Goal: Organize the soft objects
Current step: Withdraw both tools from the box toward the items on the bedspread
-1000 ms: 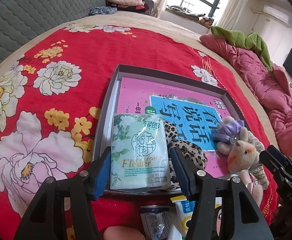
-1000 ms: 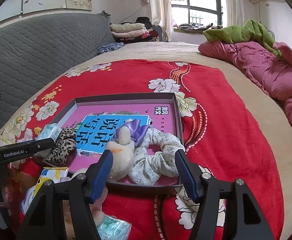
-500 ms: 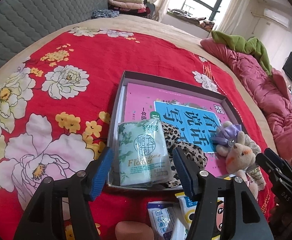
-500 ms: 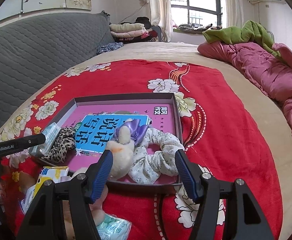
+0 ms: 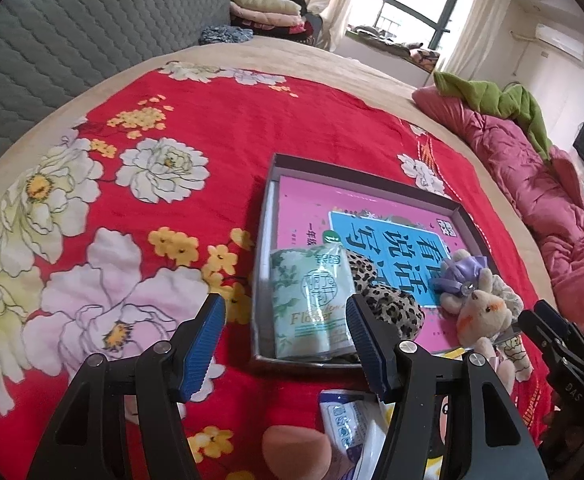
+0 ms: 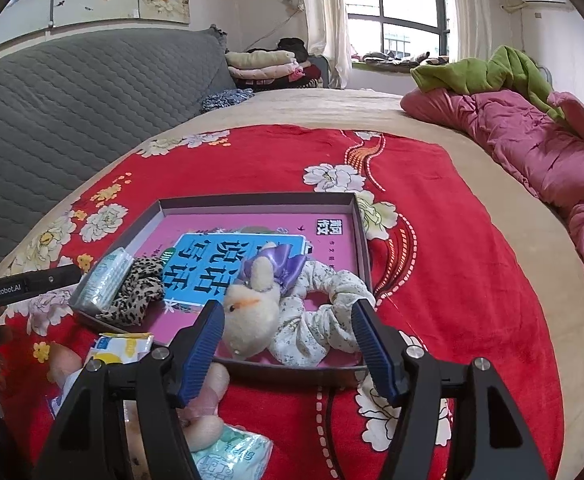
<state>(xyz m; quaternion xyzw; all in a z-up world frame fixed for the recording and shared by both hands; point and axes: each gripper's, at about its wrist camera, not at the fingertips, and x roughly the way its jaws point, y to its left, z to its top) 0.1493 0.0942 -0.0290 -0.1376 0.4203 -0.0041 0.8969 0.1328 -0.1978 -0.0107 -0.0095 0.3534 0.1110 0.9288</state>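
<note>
Shallow grey tray (image 5: 266, 216) on red floral blanket (image 5: 220, 120): far half open, only a flat pink book (image 6: 252, 224) lining it. Near edge crowded: green tissue pack (image 5: 312, 304) in the left corner, leopard scrunchie (image 5: 392, 308) beside it, plush toy (image 6: 252, 312) and floral scrunchie (image 6: 316, 324) to the right. Loose packets (image 6: 124, 346) clutter the blanket before the tray. Blanket left, right and beyond the tray lies free.
</note>
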